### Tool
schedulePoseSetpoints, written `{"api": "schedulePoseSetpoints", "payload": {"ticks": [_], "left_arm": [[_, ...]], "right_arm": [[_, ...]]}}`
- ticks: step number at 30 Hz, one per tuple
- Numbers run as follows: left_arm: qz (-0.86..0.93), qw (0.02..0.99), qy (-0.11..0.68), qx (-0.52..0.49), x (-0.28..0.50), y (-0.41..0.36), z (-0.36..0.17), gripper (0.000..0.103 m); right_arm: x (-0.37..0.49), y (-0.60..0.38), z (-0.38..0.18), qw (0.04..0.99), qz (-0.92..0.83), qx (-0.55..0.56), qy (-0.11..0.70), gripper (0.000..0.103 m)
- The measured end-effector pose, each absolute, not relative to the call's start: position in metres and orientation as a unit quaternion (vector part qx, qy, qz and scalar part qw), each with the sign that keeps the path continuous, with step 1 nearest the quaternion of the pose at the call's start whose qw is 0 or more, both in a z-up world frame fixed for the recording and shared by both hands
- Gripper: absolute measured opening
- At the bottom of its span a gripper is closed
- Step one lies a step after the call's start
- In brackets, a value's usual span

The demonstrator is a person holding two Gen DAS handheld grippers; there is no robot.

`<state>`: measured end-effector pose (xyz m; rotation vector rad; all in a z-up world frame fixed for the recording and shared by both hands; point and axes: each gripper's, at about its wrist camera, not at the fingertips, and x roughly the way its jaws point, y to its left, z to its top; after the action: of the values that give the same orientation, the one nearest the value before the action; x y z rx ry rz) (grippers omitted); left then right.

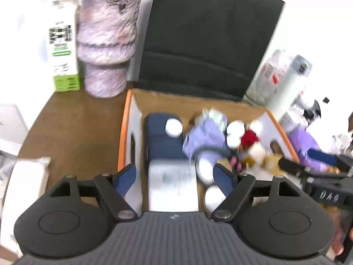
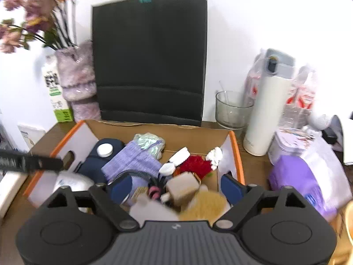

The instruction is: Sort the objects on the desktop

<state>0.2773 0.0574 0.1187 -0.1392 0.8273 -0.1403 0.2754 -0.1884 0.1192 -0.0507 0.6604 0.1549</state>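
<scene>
A: Nearest in the left wrist view, the left gripper (image 1: 174, 176) has its blue-padded fingers (image 1: 125, 180) spread wide with nothing gripped; a blurred white rectangular packet (image 1: 173, 187) lies between and beneath them, untouched as far as I can tell.

B: In the right wrist view the right gripper (image 2: 175, 186) stands just as wide, holding nothing, over a tan cardboard cube (image 2: 182, 187) and a straw-coloured fibrous pad (image 2: 205, 204).

A: Both hang over the orange-edged open cardboard box (image 2: 237, 154) on the brown wooden bench (image 1: 77, 121). Inside: a navy fabric pouch (image 1: 162, 141) at eleven o'clock with a round white lid (image 1: 173, 127) on it, a lilac ribbed cloth (image 2: 134, 160) in the middle, a red fuzzy ball (image 2: 195, 164) at one o'clock.

B: Only my view shows the clear glass tumbler (image 2: 232, 110) and the tall cream steel flask (image 2: 264, 114) at two o'clock, beside crinkly plastic bags (image 2: 300, 101).

A: Mine catches the right gripper's black arm at three o'clock. Farther back stand a mottled mauve vase (image 1: 108, 44), a green-and-white carton (image 1: 64, 53) and a matte black paper bag (image 2: 150, 59) against the wall.
</scene>
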Motion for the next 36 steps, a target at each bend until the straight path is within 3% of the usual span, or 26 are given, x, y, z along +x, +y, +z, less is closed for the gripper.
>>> {"api": "schedulePoseSetpoints", "payload": {"ticks": [9, 13, 19, 24, 27, 36], "left_arm": [[-0.078, 0.938, 0.334, -0.051, 0.132, 0.033, 0.113, 0.084], [-0.064, 0.939, 0.334, -0.043, 0.080, 0.022, 0.085, 0.086], [-0.055, 0.943, 0.328, -0.026, 0.007, 0.016, 0.041, 0.087], [-0.052, 0.941, 0.334, -0.030, -0.024, 0.024, 0.022, 0.087], [-0.061, 0.944, 0.322, -0.036, -0.035, 0.030, 0.027, 0.099], [-0.051, 0.954, 0.297, 0.003, -0.061, 0.022, 0.036, 0.103]], "right_arm": [[0.163, -0.210, 0.098, 0.945, 0.077, 0.036, 0.316, 0.089], [0.114, -0.216, 0.081, 0.940, 0.079, 0.063, 0.324, 0.091], [0.047, -0.204, 0.053, 0.948, 0.081, 0.016, 0.307, 0.098], [-0.002, -0.199, 0.035, 0.952, 0.083, 0.003, 0.294, 0.098], [-0.021, -0.194, 0.028, 0.950, 0.090, -0.010, 0.299, 0.099], [-0.065, -0.189, 0.033, 0.962, 0.107, 0.007, 0.251, 0.099]]}}
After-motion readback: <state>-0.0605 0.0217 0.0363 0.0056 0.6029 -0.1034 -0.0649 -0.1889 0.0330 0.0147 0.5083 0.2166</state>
